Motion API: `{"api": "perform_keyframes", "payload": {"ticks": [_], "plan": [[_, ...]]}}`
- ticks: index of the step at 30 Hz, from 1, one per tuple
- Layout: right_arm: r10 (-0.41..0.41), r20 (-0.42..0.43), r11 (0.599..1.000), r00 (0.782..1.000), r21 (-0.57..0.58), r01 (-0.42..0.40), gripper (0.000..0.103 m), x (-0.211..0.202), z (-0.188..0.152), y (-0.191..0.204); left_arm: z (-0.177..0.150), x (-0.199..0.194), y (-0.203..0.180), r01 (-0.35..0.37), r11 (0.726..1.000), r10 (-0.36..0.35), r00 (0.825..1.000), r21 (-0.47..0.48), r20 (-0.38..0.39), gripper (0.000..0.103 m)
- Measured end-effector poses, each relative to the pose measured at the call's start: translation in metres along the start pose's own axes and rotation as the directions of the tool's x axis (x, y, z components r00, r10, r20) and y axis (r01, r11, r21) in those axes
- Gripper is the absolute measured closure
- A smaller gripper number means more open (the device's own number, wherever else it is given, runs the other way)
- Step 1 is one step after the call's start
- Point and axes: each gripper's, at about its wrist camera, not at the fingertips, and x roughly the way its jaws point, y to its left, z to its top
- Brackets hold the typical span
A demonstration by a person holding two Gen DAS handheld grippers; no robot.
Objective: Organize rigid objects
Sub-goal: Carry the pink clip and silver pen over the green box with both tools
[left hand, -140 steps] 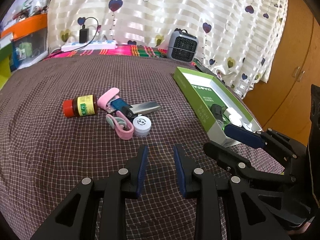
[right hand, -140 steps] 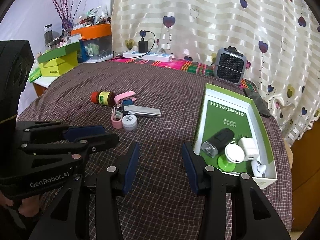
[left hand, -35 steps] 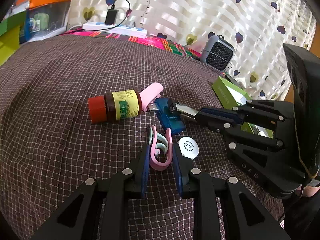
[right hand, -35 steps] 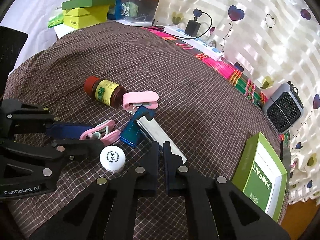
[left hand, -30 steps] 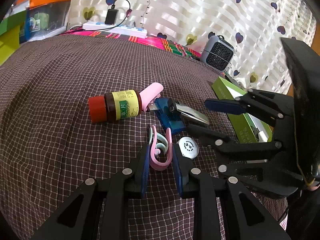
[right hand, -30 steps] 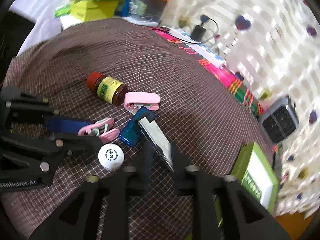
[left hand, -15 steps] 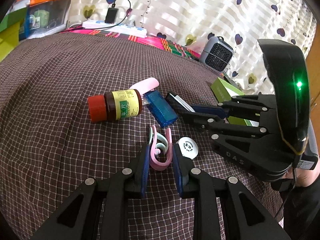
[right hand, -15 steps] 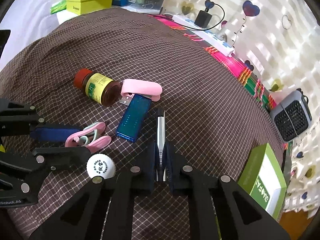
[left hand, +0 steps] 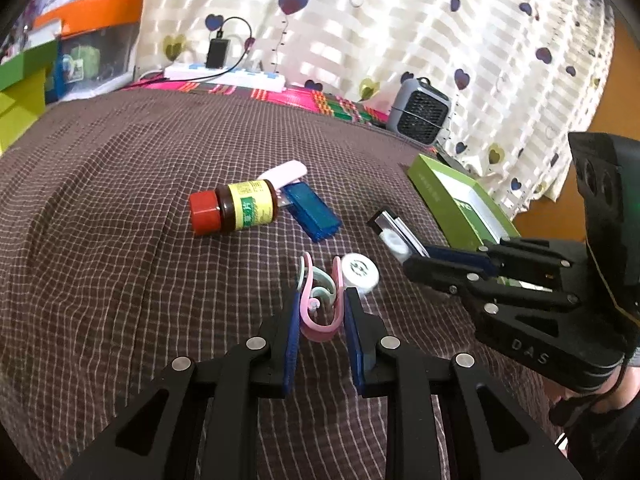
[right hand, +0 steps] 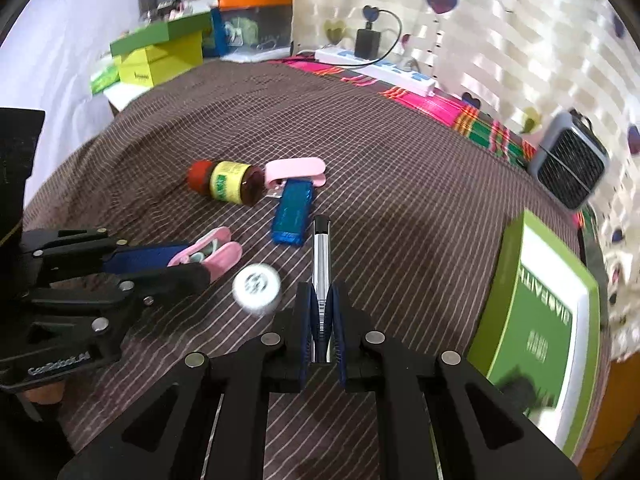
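Two grips at once: my right gripper [right hand: 320,322] pinches the flat silver case [right hand: 321,264] edgewise, apparently lifted toward the green box [right hand: 552,300], while my left gripper [left hand: 320,322] clamps the pink clip [left hand: 320,300] on the cloth [left hand: 120,240].

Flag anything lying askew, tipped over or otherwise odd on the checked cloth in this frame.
The brown bottle with a red cap lies tipped on its side, its base against the pink stapler. The blue USB stick sits uncapped, its plug bare. Nothing looks spilled or broken.
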Motion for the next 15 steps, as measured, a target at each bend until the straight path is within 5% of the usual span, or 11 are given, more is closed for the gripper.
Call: {"api": "perform_keyframes", "payload": {"ticks": [15], "plan": [[0.034, 0.112, 0.985, 0.993, 0.162, -0.052, 0.092, -0.048, -0.04, 0.007, -0.012, -0.022, -0.03, 0.014, 0.997, -0.015, 1.0, 0.074, 0.017, 0.083]]}}
